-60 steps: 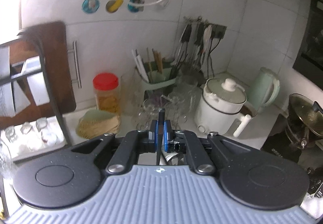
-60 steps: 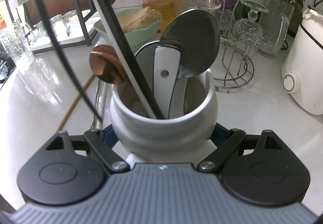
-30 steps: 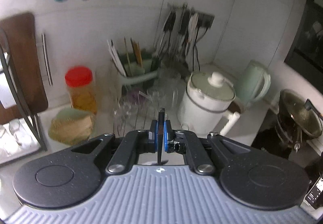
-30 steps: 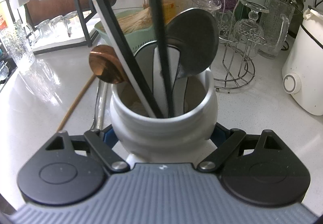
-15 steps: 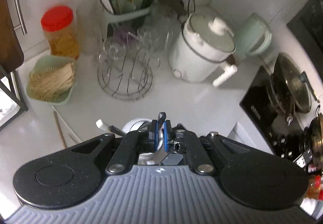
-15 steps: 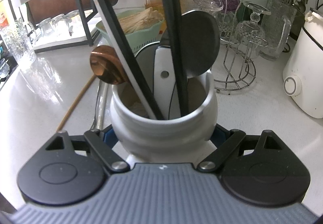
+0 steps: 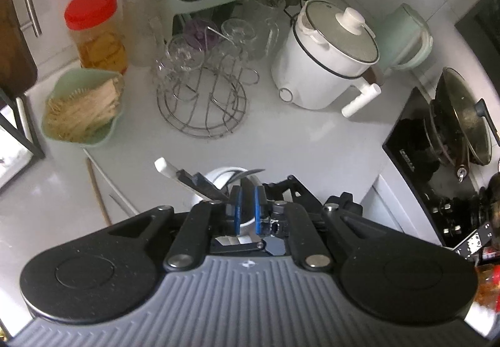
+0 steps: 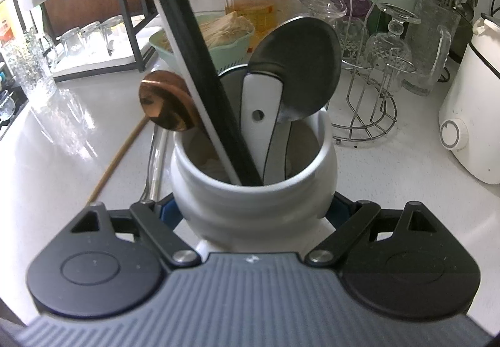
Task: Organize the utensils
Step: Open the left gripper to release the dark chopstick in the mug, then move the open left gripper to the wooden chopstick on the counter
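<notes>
Your right gripper (image 8: 251, 209) hasn't budged: its jaws clamp the white ceramic utensil crock (image 8: 281, 190) on the white countertop (image 8: 390, 165). The broad steel spoon (image 8: 300, 65), copper spoon (image 8: 165, 103) and long black-and-white handle (image 8: 200, 65) stand in it as before. The thin black rod seen in the crock half a second ago no longer shows. Your left gripper (image 7: 245, 206) has tipped down over the crock mouth, pads pressed nearly together. The dark strip between them can't be identified.
</notes>
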Tool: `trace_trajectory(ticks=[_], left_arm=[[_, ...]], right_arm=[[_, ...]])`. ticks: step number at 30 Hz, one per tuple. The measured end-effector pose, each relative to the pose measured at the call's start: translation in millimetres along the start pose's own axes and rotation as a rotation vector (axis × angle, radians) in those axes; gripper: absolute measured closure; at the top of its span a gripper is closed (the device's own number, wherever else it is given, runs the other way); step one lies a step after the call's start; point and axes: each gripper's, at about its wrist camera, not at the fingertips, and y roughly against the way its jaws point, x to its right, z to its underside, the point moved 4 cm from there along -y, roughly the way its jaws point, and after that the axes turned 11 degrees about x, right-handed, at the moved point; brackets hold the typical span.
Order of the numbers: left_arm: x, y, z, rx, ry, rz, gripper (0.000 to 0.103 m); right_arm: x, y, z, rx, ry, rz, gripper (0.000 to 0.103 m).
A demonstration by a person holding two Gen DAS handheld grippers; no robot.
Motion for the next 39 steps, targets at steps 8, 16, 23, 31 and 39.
trace_trajectory(ticks=[8,16,23,31,39], left_arm=[[-3.2,21.7,0.0,0.089,0.042,-0.024,0.067],[-0.7,52.3,2.4,0.214,0.028,-0.081,0.038],[-9.4,68.3,12.8,0.266,0.032,-0.137,0.022],[-24.3,87.7,24.3,0.337,0.056,-0.201,0.01],[-49.6,90.4,52.3,0.328,0.127,-0.259,0.006]], right_arm=[[0.5,1.1,0.9,0.011,-0.013,0.012,0.011],[-0.9,1.2,0.5,0.018,-0.024,0.026,0.011],[-1.7,1.6,-0.3,0.017,-0.028,0.035,0.011],[-2.5,0.3,-1.3,0.01,-0.027,0.041,0.011],[-0.9,0.3,-1.6,0.009,-0.023,0.031,0.011]])
